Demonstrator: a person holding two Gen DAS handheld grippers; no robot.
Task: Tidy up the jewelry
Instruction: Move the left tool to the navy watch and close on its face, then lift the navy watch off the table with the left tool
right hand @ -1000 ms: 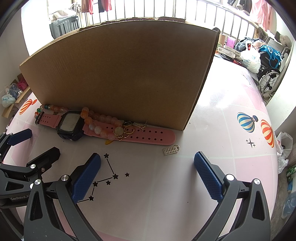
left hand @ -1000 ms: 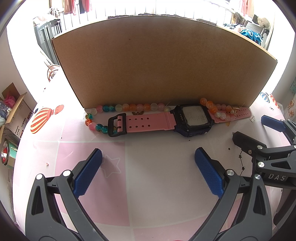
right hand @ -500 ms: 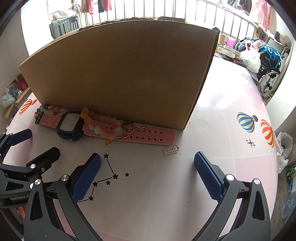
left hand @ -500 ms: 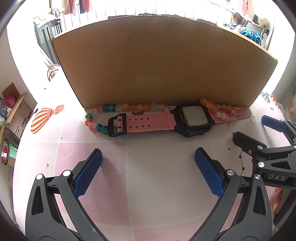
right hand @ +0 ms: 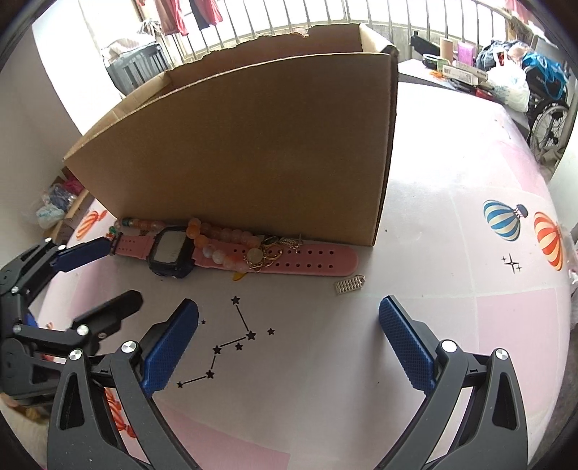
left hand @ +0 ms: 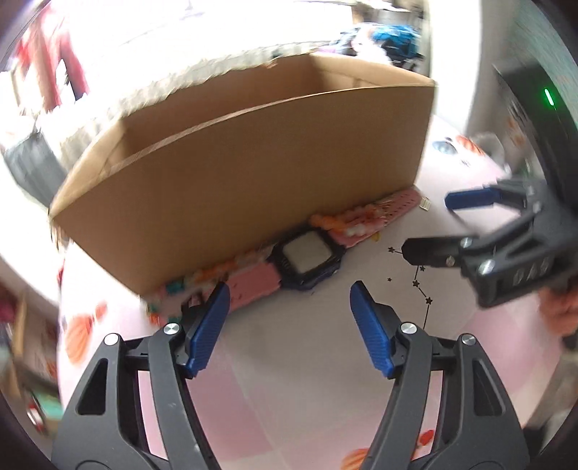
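L gripper point(left hand: 289, 325) raised, tilted, nearer watch point(left hand: 307, 255)

I saw a pink tablecloth point(right hand: 451, 224) printed with hot-air balloons point(right hand: 503, 219) and black stars point(right hand: 250, 335). Far beyond it stood a railing point(right hand: 375, 18) with clothes point(right hand: 195, 14) hanging left. A wheelchair point(right hand: 547, 119) and white bag point(right hand: 507, 81) sat far right.
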